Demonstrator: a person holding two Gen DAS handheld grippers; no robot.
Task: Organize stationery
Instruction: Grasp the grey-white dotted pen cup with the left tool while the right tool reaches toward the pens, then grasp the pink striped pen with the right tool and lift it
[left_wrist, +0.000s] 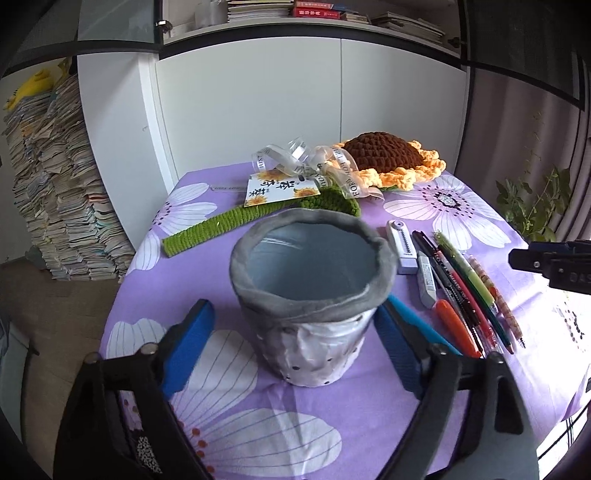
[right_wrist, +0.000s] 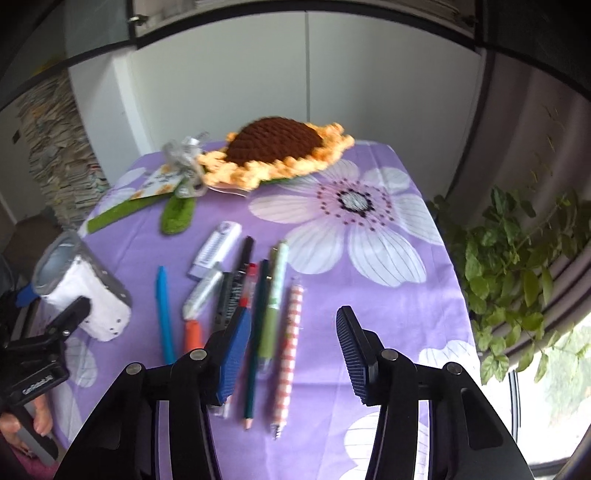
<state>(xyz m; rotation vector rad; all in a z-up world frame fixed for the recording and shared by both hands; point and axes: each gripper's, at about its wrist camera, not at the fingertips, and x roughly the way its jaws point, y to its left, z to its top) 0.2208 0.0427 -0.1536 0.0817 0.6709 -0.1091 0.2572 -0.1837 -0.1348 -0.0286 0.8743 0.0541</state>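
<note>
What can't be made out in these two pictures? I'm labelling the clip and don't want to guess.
- Bottom of the pen holder: the left view shows only its upper inside; its own rim hides the rest.
- Printing on the pens: blurred in the right view, too small in the left.
- Orange marker: its lower end sits behind a finger of the right gripper.
- Left gripper: whether its pads touch the holder is unclear.

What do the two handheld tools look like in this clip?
Both match: black plastic linkage arms with round silver pivot screws, ending in flat blue fingers with ribbed pads. The left tool shows this in its own view; the right tool likewise. In the right view, the left tool's black body bears a small white printed label, too blurred to read. No cables or sleeves show.
</note>
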